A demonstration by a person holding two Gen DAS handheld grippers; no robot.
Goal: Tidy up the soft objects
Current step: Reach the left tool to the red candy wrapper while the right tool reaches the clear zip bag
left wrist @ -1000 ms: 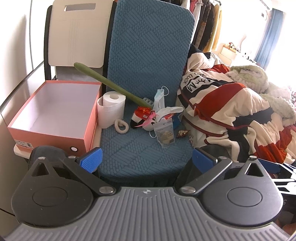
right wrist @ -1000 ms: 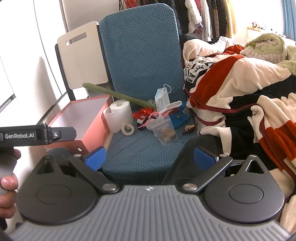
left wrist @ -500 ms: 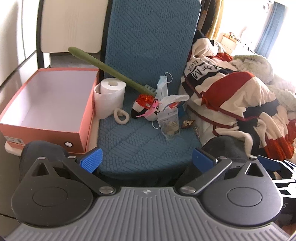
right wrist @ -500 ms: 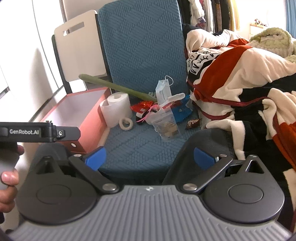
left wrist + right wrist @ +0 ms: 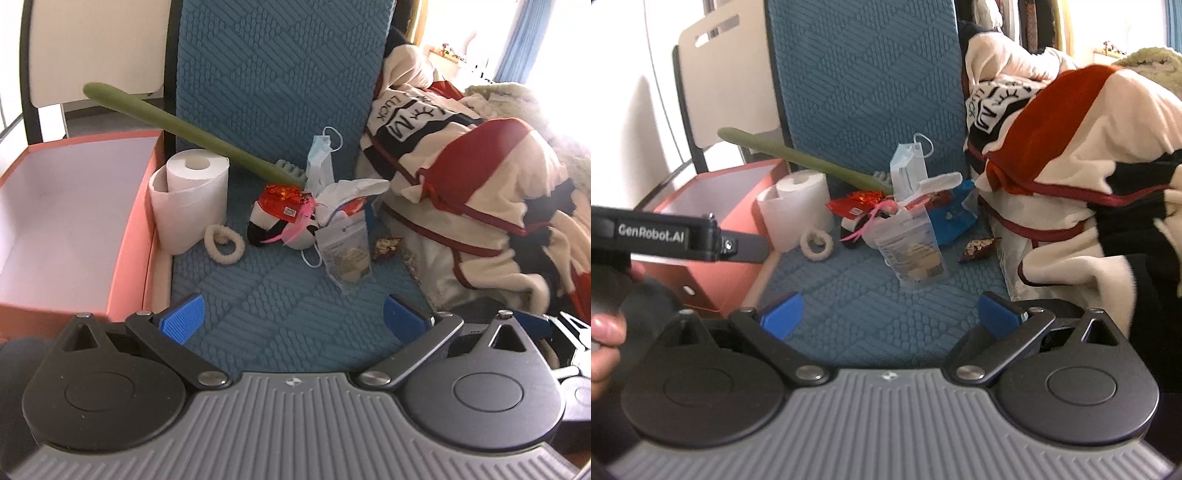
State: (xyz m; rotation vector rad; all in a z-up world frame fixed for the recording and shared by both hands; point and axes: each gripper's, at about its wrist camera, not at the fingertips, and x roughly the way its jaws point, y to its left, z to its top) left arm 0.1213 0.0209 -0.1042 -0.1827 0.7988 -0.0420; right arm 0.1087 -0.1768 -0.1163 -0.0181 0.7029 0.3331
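On the blue chair seat (image 5: pixel 273 295) lies a heap: a small plush toy (image 5: pixel 280 221) with a red hat, a cream scrunchie (image 5: pixel 224 245), a toilet paper roll (image 5: pixel 190 199), a blue face mask (image 5: pixel 319 162), a clear snack pouch (image 5: pixel 347 251) and a long green stick (image 5: pixel 184 125). The same plush toy (image 5: pixel 864 218), scrunchie (image 5: pixel 816 243) and pouch (image 5: pixel 912 251) show in the right wrist view. My left gripper (image 5: pixel 293 319) hangs open over the seat's front, short of the heap. My right gripper (image 5: pixel 890 314) is open too, nothing between its fingers.
An open pink box (image 5: pixel 74 221) with a white inside stands left of the seat. A red, white and black blanket (image 5: pixel 480 184) is piled on the right. The left tool's arm (image 5: pixel 676 236) and a hand (image 5: pixel 605 332) cross the right view's left side.
Both grippers have moved forward toward the chair seat, so the heap looks larger and nearer. Nothing has been touched or taken hold of.
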